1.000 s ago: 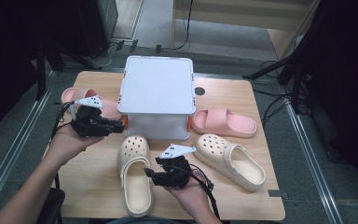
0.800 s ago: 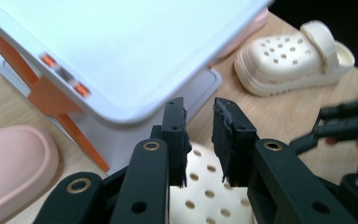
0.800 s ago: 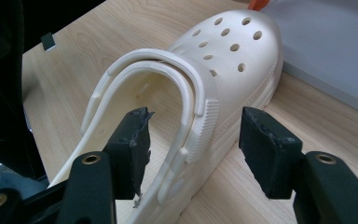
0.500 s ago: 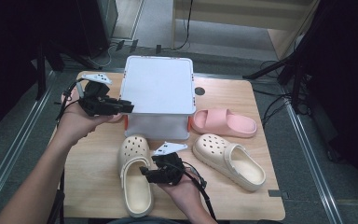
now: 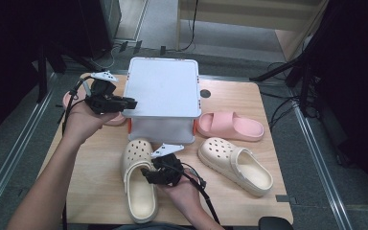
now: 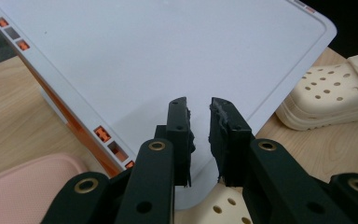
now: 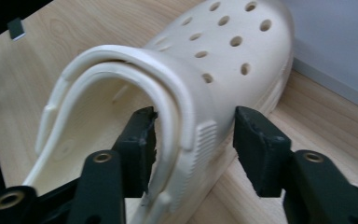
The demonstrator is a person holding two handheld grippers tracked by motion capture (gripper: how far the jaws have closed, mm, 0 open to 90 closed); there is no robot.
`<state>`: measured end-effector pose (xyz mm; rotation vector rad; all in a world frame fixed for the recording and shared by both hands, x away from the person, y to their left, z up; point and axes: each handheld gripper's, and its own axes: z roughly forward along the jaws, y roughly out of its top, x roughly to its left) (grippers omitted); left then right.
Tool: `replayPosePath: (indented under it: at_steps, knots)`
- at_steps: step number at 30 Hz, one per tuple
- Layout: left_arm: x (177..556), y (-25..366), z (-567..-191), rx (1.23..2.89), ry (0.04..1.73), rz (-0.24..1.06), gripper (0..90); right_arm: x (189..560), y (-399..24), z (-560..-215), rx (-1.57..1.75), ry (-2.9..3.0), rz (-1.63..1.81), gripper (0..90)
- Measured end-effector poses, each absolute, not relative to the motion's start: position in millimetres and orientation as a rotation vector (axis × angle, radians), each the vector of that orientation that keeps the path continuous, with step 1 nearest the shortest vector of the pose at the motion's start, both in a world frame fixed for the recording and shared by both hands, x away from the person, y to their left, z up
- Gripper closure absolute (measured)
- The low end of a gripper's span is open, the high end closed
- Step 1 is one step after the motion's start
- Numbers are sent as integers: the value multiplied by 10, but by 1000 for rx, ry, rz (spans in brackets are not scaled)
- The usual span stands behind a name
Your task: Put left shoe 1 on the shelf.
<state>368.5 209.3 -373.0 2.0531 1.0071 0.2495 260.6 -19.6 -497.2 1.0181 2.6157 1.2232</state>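
A white lidded plastic storage box [image 5: 162, 98] stands at the back middle of the light wooden table [image 5: 91, 191]. In front of it lie 2 cream perforated foam clogs [image 5: 139, 184], well apart; a pink foam slide [image 5: 230, 125] lies right of it, another pink slide [image 5: 108, 118] left.

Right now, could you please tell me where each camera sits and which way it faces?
High view: above the person's side, looking forward and down on the table; both forearms and tools show.
Left gripper view: on the left tool, over the box lid; its jaws show.
Right gripper view: on the right tool, astride the near clog.
All three share that clog.
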Motion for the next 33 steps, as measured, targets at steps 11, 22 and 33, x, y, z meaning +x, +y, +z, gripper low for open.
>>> replayPosePath:
  at_steps: [11,22,33]
  knots:
    - [3684,2086,-3798,2067,1008,273,767,2660,-279,-4948,1061,2575,1234,718]
    - [3668,2096,-3805,2072,987,275,771,2806,-369,-4748,1078,2501,1244,778]
    - [3685,2115,-3806,2066,978,228,764,3166,-371,-4639,1189,2359,1215,772]
